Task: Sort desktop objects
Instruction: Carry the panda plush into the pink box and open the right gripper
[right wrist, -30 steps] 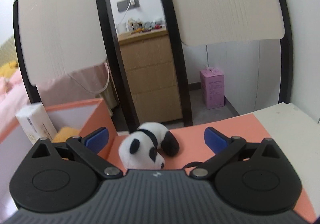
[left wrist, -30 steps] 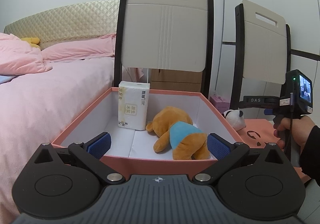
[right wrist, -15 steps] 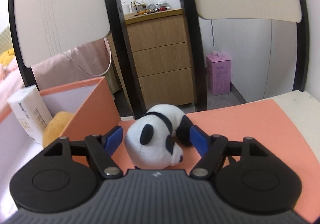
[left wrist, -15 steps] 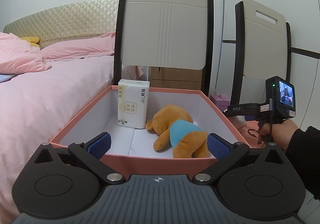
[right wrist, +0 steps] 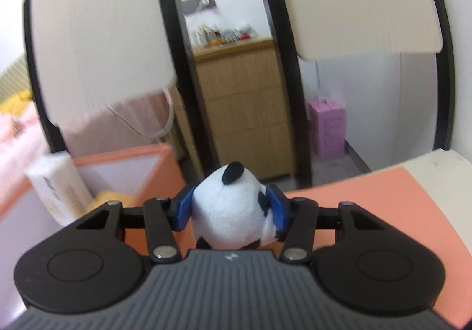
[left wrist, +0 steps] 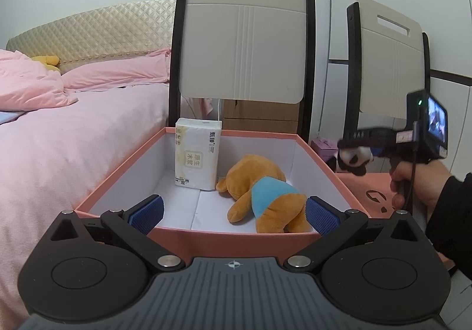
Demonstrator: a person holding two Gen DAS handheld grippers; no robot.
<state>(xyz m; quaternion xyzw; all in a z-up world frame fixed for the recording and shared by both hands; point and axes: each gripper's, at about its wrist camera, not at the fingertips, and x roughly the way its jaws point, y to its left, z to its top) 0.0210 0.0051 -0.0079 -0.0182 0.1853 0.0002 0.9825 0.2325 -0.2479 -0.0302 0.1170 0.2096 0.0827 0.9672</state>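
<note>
Aim for the open salmon box (left wrist: 124, 173), bare floor showing on its left half. Clear the near-side wall, then lower beside the tissue pack (left wrist: 197, 155) and orange bear (left wrist: 265, 194). Keep the right gripper (right wrist: 231, 210) pinching the panda plush (right wrist: 230, 209), aloft over the salmon lid (right wrist: 368, 197). Leave the left gripper (left wrist: 233, 212) spread wide, empty, at the box's front wall.

A white tissue pack (left wrist: 198, 154) standing in the orange box (left wrist: 320, 166) carries the yellow-framed characters "原生木浆" on its front. A brand name along its upper edge, possibly "甄臻", is too small to read surely.
</note>
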